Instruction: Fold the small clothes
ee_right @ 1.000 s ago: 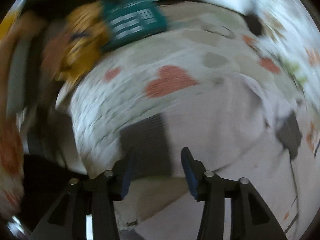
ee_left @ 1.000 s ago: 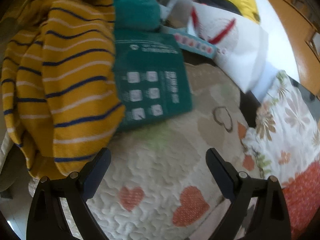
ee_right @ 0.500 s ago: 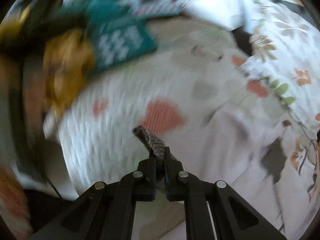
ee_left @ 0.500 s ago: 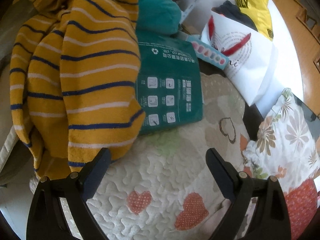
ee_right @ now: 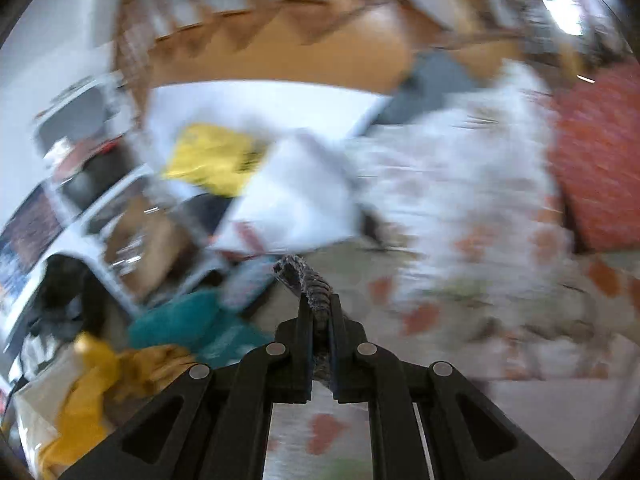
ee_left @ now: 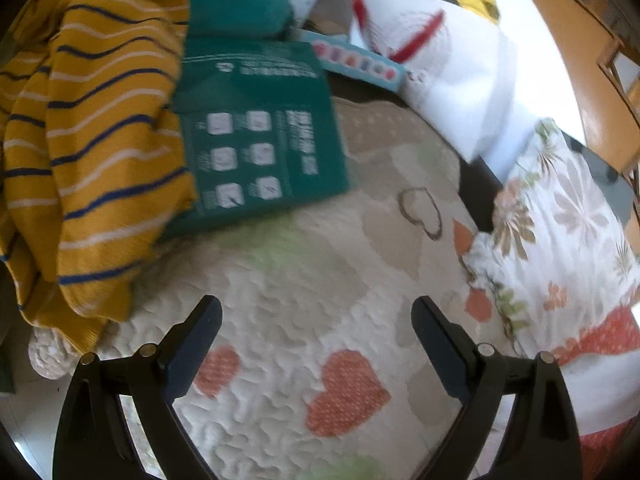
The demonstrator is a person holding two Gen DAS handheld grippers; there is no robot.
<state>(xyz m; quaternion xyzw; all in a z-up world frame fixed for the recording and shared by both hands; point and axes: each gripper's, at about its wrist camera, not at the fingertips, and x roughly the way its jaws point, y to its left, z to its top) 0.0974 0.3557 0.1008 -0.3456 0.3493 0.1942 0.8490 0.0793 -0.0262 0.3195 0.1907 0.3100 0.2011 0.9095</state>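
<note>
Since the earlier frame the right gripper [ee_right: 320, 312] has closed from open jaws above the quilt onto a small dark grey knitted garment [ee_right: 310, 284] and swung up, so that its view now takes in the cluttered far side of the bed instead of the bedding below. The jaws stand together, clamped on a bunched edge of that dark cloth, which pokes out past the tips toward the upper left; how much hangs below is hidden. The left gripper [ee_left: 316, 320] has shifted only slightly: its jaws are wide apart and empty, above the white quilted bedspread with orange hearts [ee_left: 280, 320]. The mustard-yellow jumper with navy and white stripes [ee_left: 92, 152] lies heaped at the left of that view, partly over a flat green printed packet [ee_left: 260, 148]; a floral-print cloth [ee_left: 560, 232] lies to the right. The coming move probably turns on the free end of the dark garment: it is not visible to the left gripper, so its long axis cannot be told, and the open left hand must find it.
</note>
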